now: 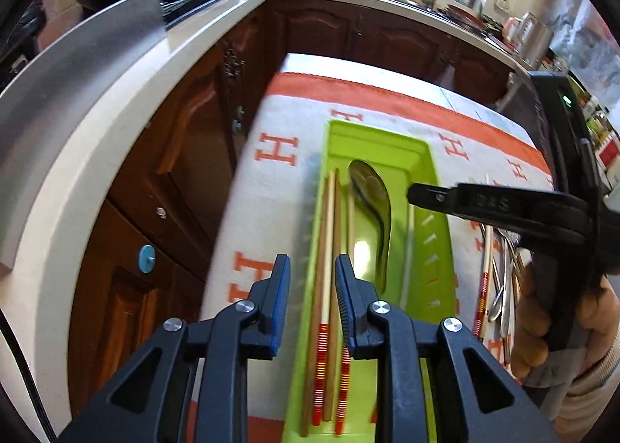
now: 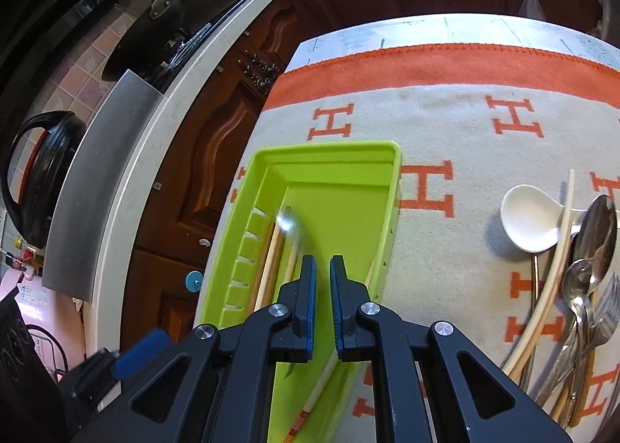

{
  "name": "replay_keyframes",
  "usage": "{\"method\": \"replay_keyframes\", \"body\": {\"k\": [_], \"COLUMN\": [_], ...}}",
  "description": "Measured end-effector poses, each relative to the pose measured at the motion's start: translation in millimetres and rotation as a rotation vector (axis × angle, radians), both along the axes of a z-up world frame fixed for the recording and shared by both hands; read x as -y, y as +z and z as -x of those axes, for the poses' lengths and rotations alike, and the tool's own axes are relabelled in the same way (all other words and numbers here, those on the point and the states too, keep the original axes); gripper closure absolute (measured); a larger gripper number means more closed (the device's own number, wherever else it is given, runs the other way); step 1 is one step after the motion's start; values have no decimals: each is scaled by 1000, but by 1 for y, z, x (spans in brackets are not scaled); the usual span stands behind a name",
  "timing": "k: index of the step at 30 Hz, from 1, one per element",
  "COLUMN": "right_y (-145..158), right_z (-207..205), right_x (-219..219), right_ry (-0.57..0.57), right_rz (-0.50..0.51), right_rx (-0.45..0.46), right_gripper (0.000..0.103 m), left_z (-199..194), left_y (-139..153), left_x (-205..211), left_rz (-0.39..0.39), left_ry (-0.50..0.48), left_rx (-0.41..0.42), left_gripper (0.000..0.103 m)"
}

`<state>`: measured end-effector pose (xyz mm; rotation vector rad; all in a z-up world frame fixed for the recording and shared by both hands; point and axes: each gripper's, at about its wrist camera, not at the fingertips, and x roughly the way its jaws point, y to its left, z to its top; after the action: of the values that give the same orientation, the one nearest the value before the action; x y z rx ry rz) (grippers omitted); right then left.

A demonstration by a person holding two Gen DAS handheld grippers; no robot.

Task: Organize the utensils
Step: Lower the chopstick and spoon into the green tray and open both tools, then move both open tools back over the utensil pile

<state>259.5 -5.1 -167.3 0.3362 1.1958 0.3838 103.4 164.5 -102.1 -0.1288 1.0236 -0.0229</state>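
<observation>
A lime-green utensil tray point(image 1: 438, 234) lies on a white cloth with orange H marks; it also shows in the right wrist view point(image 2: 341, 156). In it lie several wooden chopsticks with red-striped ends point(image 1: 329, 249) and a large metal spoon point(image 1: 374, 206). My left gripper point(image 1: 312, 288) is open and empty, low over the chopsticks. My right gripper point(image 2: 322, 284) hovers over the tray with a narrow gap, holding nothing I can see; it shows from the side in the left wrist view point(image 1: 422, 197). A chopstick point(image 2: 321, 388) leans on the tray's right wall below it.
A pile of loose utensils lies on the cloth at right: a white ceramic spoon point(image 2: 531, 218), metal spoons point(image 2: 593, 237), forks point(image 2: 604, 311) and pale chopsticks point(image 2: 558, 268). A countertop point(image 2: 128, 187) with dark wooden cabinets point(image 1: 186, 141) runs along the left.
</observation>
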Motion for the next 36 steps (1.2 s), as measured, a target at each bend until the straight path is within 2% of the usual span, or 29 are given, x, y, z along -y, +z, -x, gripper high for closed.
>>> {"method": "replay_keyframes", "body": {"k": [7,13,26,36], "right_y": [14,24,35,47], "right_z": [16,38,125,174], "right_x": [20,41,103,165], "right_ry": [-31,-43,-53,-101], "right_rz": [-45,-41,38,33], "right_rx": [6,25,79,109], "right_gripper": [93,90,88,85], "left_z": [5,12,37,48], "left_y": [2,5,14,15], "left_x": [-6,3,41,86], "left_rz": [-12,-26,-75,-100], "left_ry": [25,23,-19,-84], "left_rx": [-6,-14,-18,-29], "left_gripper": [81,81,80,79]}}
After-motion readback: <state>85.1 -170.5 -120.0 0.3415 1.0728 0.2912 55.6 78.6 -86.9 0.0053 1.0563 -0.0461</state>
